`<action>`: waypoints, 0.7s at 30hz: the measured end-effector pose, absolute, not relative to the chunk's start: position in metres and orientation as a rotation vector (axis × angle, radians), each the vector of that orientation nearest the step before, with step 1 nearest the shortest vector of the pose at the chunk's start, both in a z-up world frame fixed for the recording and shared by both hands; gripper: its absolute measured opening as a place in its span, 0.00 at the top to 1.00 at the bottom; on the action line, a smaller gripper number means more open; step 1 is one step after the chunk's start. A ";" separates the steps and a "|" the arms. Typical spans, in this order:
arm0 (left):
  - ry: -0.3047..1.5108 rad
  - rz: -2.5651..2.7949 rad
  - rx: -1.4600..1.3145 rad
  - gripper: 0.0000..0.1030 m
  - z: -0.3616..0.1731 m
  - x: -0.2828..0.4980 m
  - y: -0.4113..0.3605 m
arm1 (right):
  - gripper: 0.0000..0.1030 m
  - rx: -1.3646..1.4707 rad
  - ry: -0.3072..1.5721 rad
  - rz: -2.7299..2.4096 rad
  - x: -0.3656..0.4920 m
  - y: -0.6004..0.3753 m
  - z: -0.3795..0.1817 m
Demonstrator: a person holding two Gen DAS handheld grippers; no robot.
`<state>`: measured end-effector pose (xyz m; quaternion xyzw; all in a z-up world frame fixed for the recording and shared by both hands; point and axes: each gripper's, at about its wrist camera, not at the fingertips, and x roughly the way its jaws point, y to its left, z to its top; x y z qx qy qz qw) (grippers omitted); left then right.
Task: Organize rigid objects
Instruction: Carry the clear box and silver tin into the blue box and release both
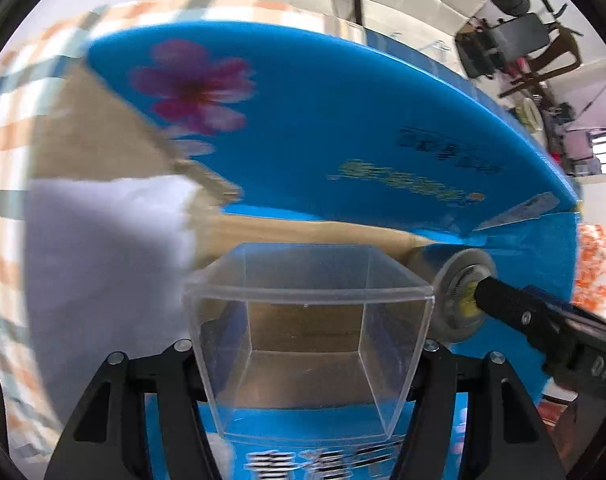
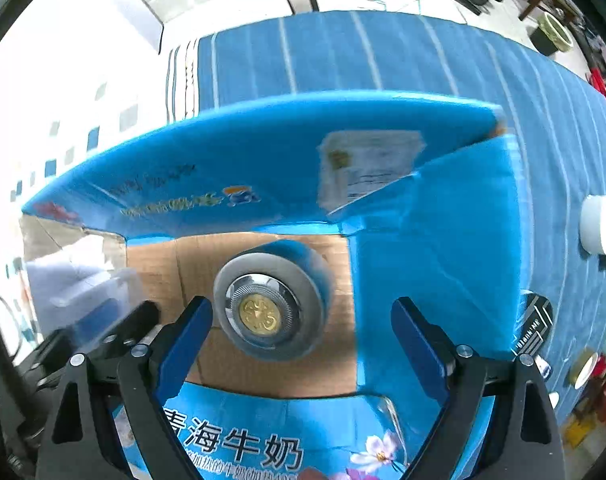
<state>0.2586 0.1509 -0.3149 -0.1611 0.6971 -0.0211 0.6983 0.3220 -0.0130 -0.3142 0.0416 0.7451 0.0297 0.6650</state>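
An open blue cardboard box (image 1: 343, 120) with printed flowers fills both views, its brown floor (image 2: 263, 364) showing below the raised flaps. My left gripper (image 1: 307, 346) is shut on a clear square plastic container (image 1: 307, 320), held over the box opening. My right gripper (image 2: 301, 312) stands open over the box. Between and just beyond its blue fingers (image 2: 415, 336) is a round grey-rimmed object with a gold centre (image 2: 269, 312), touching neither finger. The same round object (image 1: 461, 300) appears in the left wrist view beside the right gripper's finger (image 1: 515, 312).
A white item (image 1: 103, 260) lies inside the box at the left. The box rests on a blue striped cloth (image 2: 383, 48) carrying a white round lid (image 2: 599, 224), a black item (image 2: 537, 320) and a tape roll (image 2: 583, 368). Chairs (image 1: 515, 40) stand beyond.
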 end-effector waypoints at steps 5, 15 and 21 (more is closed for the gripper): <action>1.605 -0.129 -0.350 0.41 -0.331 0.274 0.125 | 0.10 0.108 1.690 0.042 0.328 -0.030 -0.311; 1.646 -0.121 -0.293 0.41 -0.343 0.291 0.117 | 0.10 0.107 1.695 0.043 0.333 -0.026 -0.311; 1.646 -0.079 -0.266 0.02 -0.335 0.298 0.120 | 0.10 0.118 1.686 0.060 0.330 -0.037 -0.300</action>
